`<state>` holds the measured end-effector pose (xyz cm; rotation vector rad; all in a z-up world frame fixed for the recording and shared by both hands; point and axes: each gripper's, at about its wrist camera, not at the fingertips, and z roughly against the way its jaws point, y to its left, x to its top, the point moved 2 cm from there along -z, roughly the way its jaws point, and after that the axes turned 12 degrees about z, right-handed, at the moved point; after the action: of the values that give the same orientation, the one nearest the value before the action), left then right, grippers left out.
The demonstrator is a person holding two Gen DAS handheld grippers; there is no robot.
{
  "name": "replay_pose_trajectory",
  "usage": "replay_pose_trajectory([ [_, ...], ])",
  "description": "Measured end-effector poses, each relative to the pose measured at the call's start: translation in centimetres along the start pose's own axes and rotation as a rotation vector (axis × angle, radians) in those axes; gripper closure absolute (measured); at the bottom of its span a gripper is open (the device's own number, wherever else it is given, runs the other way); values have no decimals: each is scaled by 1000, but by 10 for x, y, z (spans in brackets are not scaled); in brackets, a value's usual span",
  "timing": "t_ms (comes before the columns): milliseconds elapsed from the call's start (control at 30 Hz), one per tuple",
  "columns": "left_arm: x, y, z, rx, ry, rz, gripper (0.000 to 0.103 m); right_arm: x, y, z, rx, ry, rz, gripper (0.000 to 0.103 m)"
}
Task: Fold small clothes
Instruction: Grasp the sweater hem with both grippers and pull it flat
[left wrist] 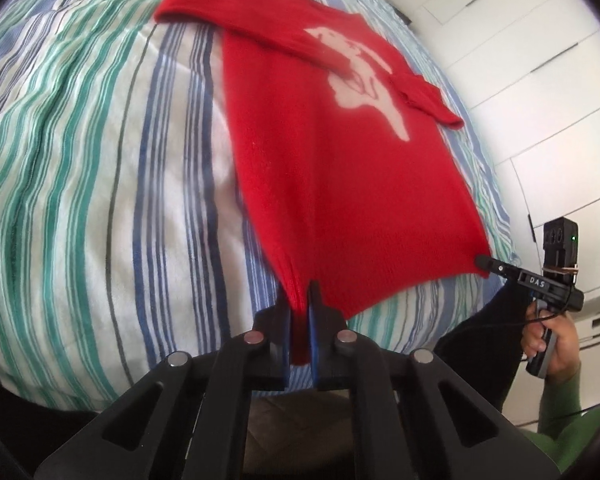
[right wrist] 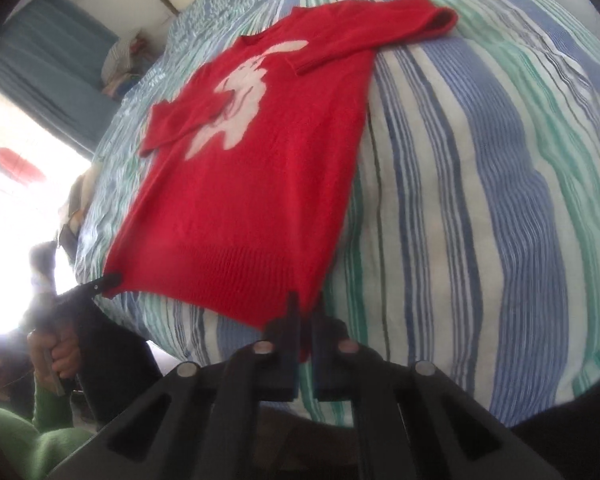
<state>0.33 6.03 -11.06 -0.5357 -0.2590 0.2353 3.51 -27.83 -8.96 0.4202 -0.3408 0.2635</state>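
A small red sweater [left wrist: 332, 160] with a white figure on its chest lies flat on a striped bedspread [left wrist: 80, 160], both sleeves folded in over the front. My left gripper [left wrist: 300, 300] is shut on the hem's near left corner, red knit pinched between its blue pads. At the hem's other corner, my right gripper [left wrist: 483, 262] bites the edge. In the right wrist view the sweater [right wrist: 252, 184] stretches away from my right gripper [right wrist: 306, 304], which is shut on the hem corner. My left gripper [right wrist: 114, 280] clamps the far corner there.
White wardrobe doors [left wrist: 540, 60] stand past the bed's right side. A bright window [right wrist: 12, 200] and blue curtain [right wrist: 52, 64] lie to the left. A pile of things [right wrist: 120, 64] sits at the bed's far end. A hand [left wrist: 548, 340] with a green sleeve holds the right gripper's handle.
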Motion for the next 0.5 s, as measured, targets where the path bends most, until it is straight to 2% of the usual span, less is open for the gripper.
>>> replay_pose_trajectory([
  [100, 0, 5, -20, 48, 9, 19, 98, -7, -14, -25, -60, 57, -14, 100],
  [167, 0, 7, -23, 63, 0, 23, 98, -10, -23, -39, -54, 71, -41, 100],
  [300, -3, 4, -20, 79, -36, -5, 97, -10, -25, -43, -75, 52, -27, 100],
  [367, -5, 3, -20, 81, -61, -11, 91, -12, -25, -44, -85, 46, -21, 100],
  [500, -4, 8, -18, 51, -68, 21, 91, -14, -19, -45, -98, 35, -15, 100],
])
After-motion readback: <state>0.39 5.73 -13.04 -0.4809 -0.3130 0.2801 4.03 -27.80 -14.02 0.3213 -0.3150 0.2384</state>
